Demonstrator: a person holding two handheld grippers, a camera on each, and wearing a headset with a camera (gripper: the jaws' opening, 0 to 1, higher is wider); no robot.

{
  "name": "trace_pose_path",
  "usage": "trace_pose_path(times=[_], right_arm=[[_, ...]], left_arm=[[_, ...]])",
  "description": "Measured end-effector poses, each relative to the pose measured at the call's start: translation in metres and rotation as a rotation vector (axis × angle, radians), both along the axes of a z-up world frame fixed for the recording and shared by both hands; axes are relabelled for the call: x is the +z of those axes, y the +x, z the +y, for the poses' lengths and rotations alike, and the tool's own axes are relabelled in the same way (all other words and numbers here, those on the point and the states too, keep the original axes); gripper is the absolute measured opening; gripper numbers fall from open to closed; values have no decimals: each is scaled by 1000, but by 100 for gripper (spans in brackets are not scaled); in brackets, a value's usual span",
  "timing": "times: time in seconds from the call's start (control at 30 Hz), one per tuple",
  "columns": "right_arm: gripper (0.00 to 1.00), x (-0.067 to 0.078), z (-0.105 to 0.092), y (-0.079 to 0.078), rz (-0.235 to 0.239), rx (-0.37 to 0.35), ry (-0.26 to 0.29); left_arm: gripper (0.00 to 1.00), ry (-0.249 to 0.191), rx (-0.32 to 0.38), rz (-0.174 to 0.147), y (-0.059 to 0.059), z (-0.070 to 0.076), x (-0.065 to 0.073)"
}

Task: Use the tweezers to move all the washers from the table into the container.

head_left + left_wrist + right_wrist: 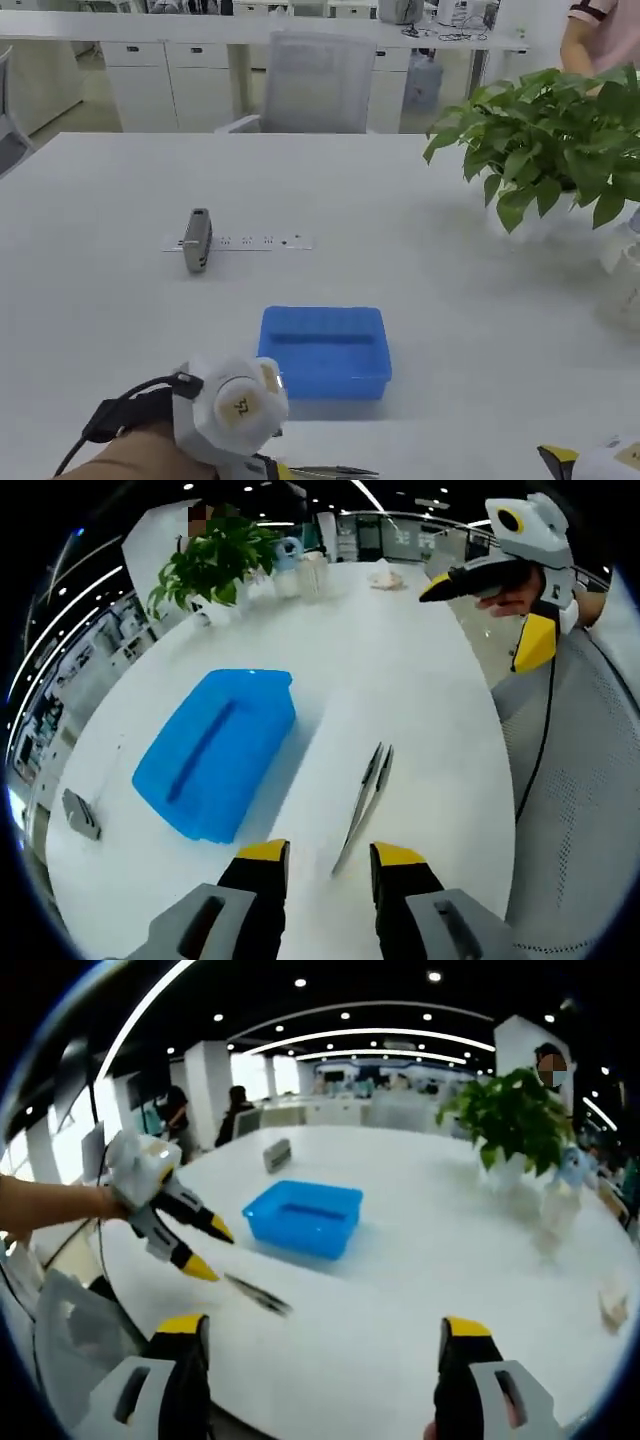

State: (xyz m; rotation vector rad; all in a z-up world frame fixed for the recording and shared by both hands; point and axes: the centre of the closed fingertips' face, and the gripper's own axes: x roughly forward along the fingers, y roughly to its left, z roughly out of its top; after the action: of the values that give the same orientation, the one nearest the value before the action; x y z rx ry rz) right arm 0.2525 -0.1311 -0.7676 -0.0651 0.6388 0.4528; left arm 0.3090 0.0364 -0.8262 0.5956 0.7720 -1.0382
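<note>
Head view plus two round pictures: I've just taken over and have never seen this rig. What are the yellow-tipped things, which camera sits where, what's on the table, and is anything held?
There is no robot here: a person holds a two-jaw, yellow-tipped gripper in each hand. The head view comes from a headset camera looking down at the white table. Each round picture comes from a camera riding on one gripper, looking along its jaws. The left gripper is open, and the tweezers lie flat on the table just ahead of its jaws. The right gripper is open too. Neither holds anything. Beside the tweezers sits the blue container. Farther back are a power strip and a potted plant.
</note>
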Motion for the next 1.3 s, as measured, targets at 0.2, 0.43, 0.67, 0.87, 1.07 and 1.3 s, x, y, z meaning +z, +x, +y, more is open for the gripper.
trace_pose_path(times=[0.2,0.43,0.67,0.87,1.07,1.3], right_arm=[[99,3,5,0,-9,9,18],[99,4,5,0,-18,9,14],[99,4,4,0,-18,11,12],[99,5,3,1,-27,10,23],[99,8,-1,3,-47,-9,22],[99,11,-6,4,-59,-33,36]], left_arm=[[76,-121,187,-10,-3,23,26],[99,-192,346,-24,-15,50,45],[99,-291,533,-111,-22,73,71],[99,-273,654,-236,-32,97,90],[99,-315,788,-374,-42,113,115],[99,-303,827,-381,-50,125,114]])
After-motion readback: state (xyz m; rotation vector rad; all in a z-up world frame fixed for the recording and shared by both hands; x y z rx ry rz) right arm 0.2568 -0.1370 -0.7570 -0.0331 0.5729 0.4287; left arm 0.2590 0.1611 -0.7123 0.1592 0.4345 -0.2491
